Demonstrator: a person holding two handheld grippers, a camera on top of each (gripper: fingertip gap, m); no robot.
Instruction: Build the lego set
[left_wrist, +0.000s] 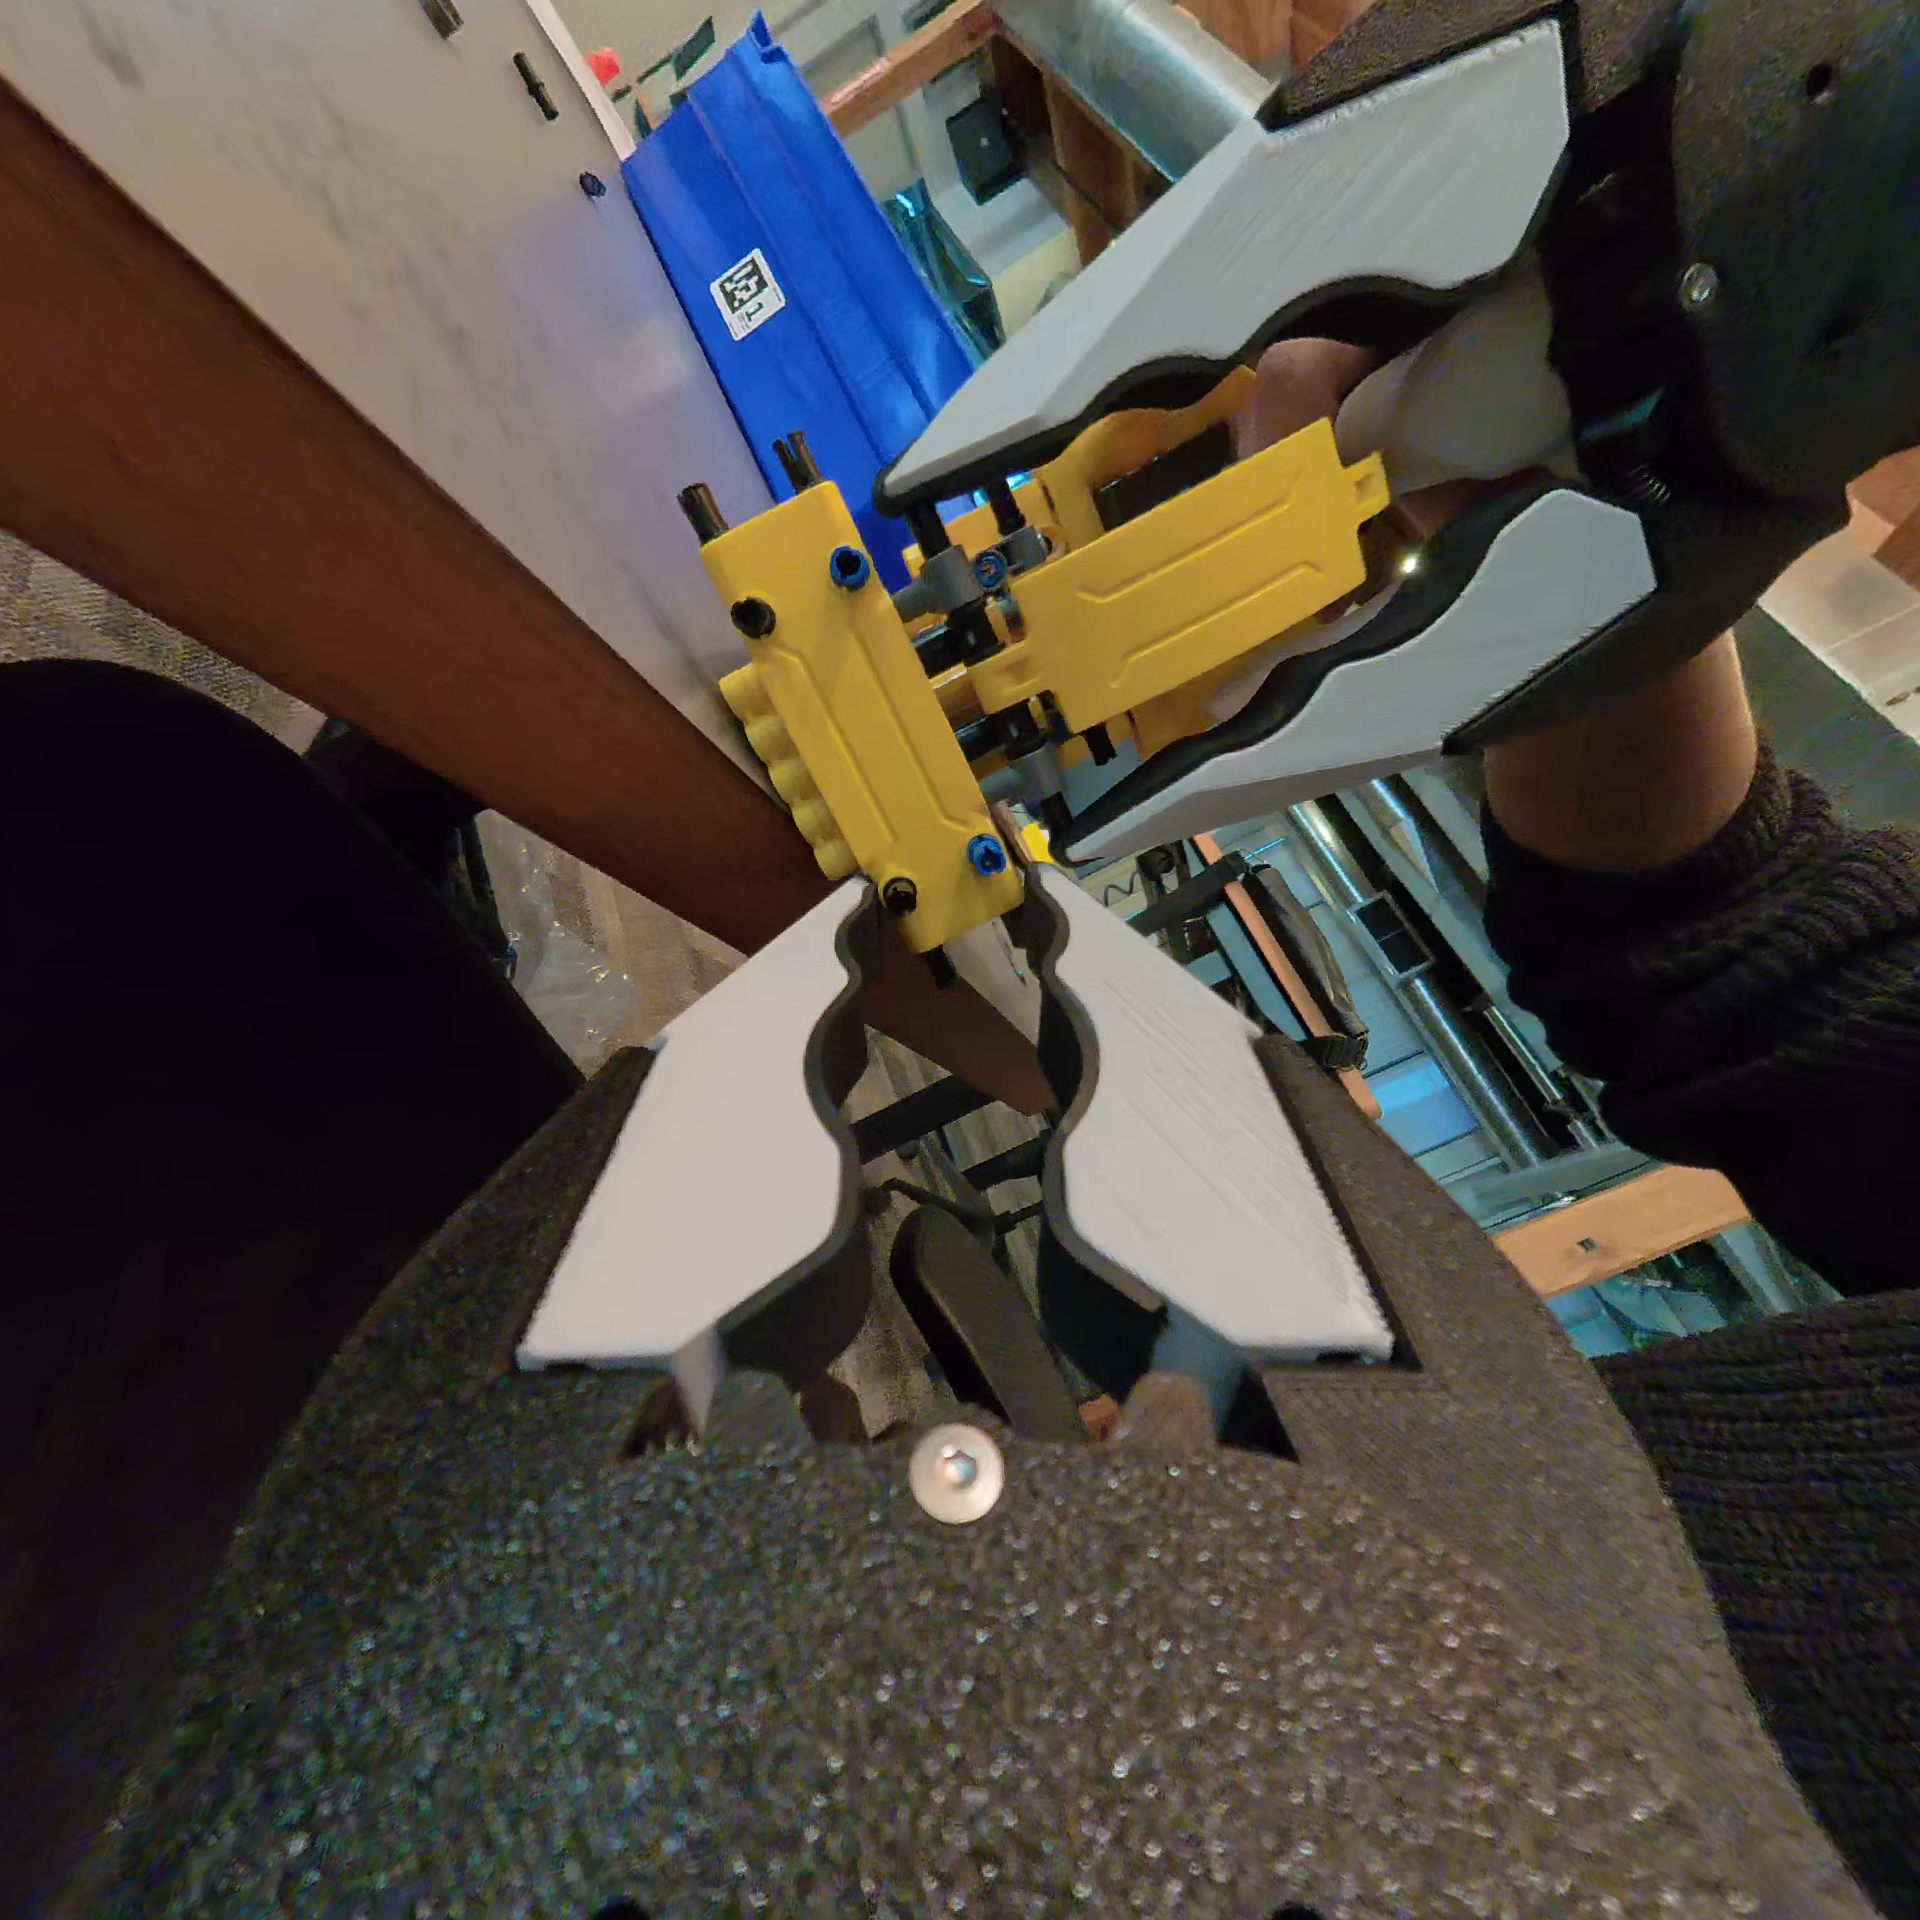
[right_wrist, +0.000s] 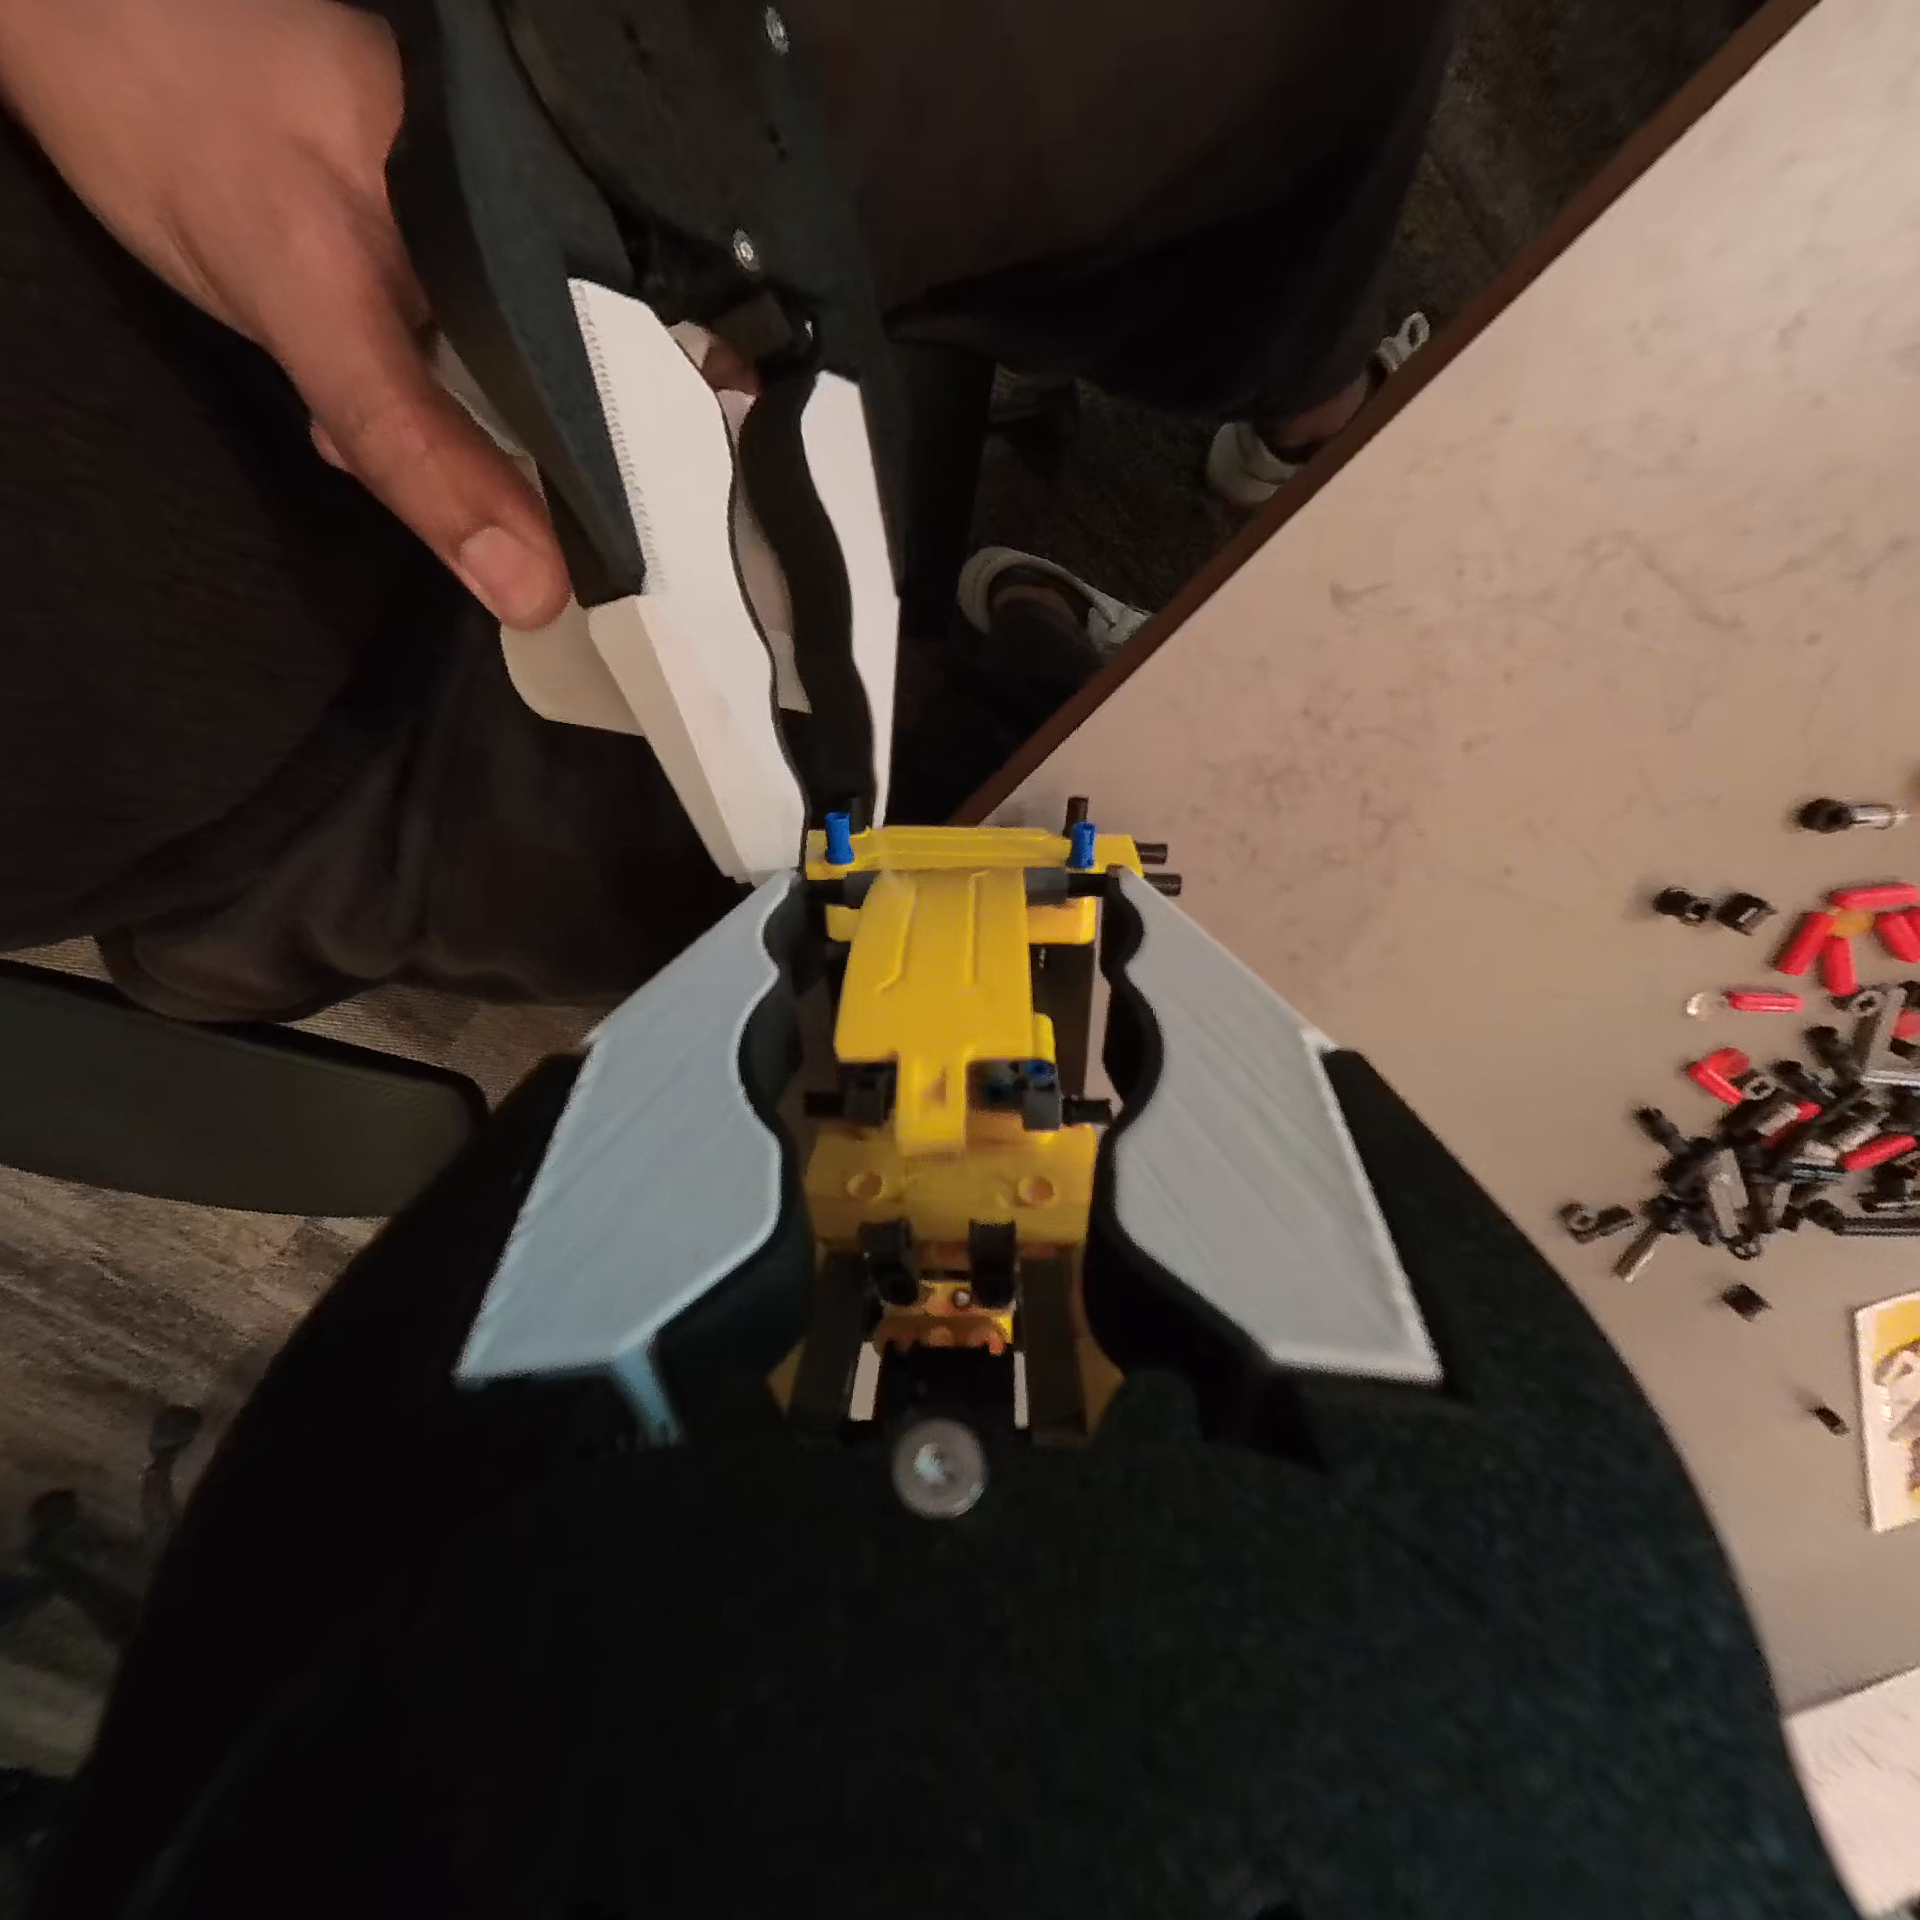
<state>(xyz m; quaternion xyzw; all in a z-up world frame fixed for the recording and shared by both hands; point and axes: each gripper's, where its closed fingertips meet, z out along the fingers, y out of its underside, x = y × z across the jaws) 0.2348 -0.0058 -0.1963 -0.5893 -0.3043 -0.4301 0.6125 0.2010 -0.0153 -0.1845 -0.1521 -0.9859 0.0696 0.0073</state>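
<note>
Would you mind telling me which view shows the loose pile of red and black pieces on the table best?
The right wrist view: the pile of red and black pieces lies spread on the pale table at the right edge. The left wrist view shows none of it, only the yellow brick assembly and the table's underside.

The yellow brick assembly (right_wrist: 940, 1039) fills the gap between the right gripper (right_wrist: 951, 904) fingers, leaving little room there. The left gripper (left_wrist: 948, 914) crowds its far end, just off the table edge (left_wrist: 416, 582). To the right, bare tabletop (right_wrist: 1455, 675) lies open, bounded by loose red and black parts (right_wrist: 1787, 1122) and what appears to be a booklet (right_wrist: 1886, 1403).
</note>
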